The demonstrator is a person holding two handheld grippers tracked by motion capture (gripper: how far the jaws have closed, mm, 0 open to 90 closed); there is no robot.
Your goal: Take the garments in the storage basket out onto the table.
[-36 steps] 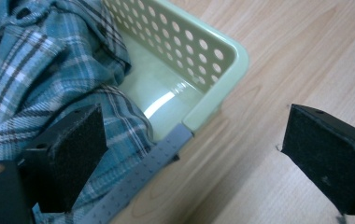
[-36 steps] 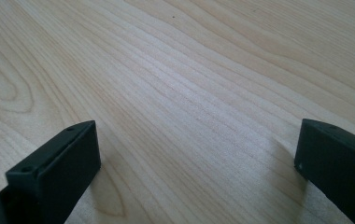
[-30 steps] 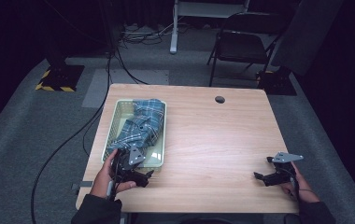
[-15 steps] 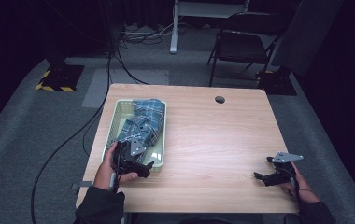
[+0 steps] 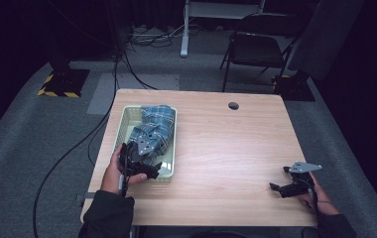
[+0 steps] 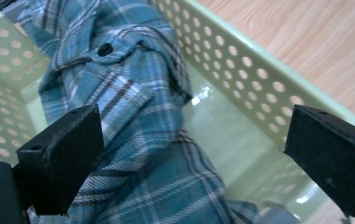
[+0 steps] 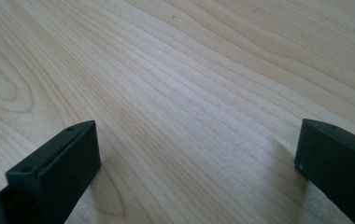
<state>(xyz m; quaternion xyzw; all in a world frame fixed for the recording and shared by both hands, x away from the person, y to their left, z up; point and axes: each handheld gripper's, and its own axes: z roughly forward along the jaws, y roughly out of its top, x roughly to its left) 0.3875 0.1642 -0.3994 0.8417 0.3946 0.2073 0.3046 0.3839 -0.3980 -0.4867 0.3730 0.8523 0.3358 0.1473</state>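
A blue plaid shirt (image 5: pixel 153 130) lies bunched in a pale green perforated basket (image 5: pixel 126 119) at the table's left. My left gripper (image 5: pixel 153 170) hovers over the basket's near end, open, its jaws spread wide above the shirt (image 6: pixel 138 121). The basket wall (image 6: pixel 241 79) runs between the jaws in the left gripper view. My right gripper (image 5: pixel 276 187) rests low over bare wood near the front right corner, open with nothing between its jaws (image 7: pixel 194 158).
The wooden table (image 5: pixel 226 148) has a round cable hole (image 5: pixel 233 105) near its far edge. A folding chair (image 5: pixel 256 47) stands beyond the table. A black cable (image 5: pixel 72 148) trails across the grey carpet on the left.
My left gripper moved forward from the table's front edge to over the near end of the basket and the shirt. The right gripper stayed put.
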